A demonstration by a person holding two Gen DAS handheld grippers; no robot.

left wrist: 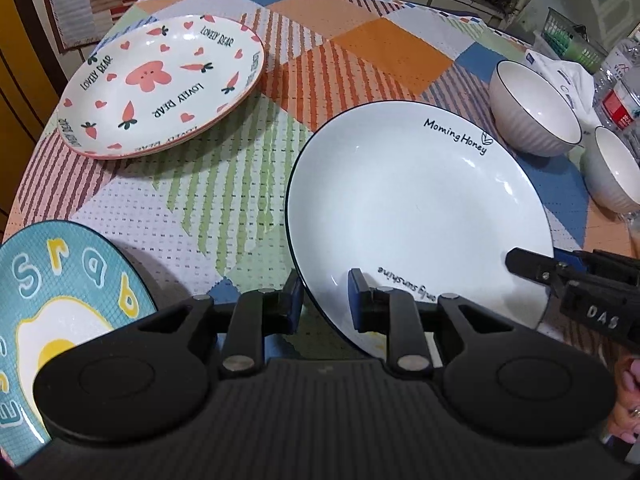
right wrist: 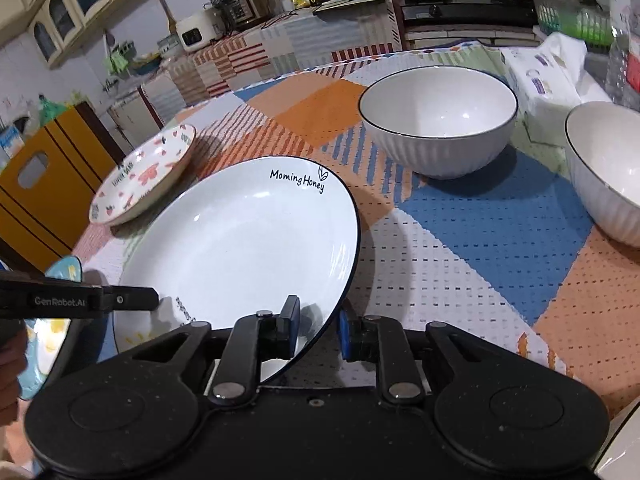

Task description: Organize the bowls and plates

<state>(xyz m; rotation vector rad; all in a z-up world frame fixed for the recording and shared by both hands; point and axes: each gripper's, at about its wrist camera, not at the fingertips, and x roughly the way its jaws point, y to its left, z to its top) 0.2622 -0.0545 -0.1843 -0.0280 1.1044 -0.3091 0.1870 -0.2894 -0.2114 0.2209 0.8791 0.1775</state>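
Observation:
A white plate (left wrist: 416, 216) with a dark rim and "Morning Honey" lettering lies on the patchwork cloth. My left gripper (left wrist: 326, 300) straddles its near-left rim, with one pad outside and one over the plate; a small gap shows, so it is open. My right gripper (right wrist: 319, 326) straddles the near-right rim of the same plate (right wrist: 240, 240), also open, with space beside the rim. A pink carrot-print plate (left wrist: 160, 84) sits at the far left. A blue egg-print plate (left wrist: 60, 300) lies near left. Two white ribbed bowls (right wrist: 436, 120) (right wrist: 608, 168) stand to the right.
A tissue pack (right wrist: 548, 76), a water bottle (left wrist: 620, 92) and a green basket (left wrist: 568, 36) crowd the table's far right edge. A yellow cabinet (right wrist: 44, 184) stands beside the table on the left. A kitchen counter with appliances (right wrist: 240, 8) lies beyond.

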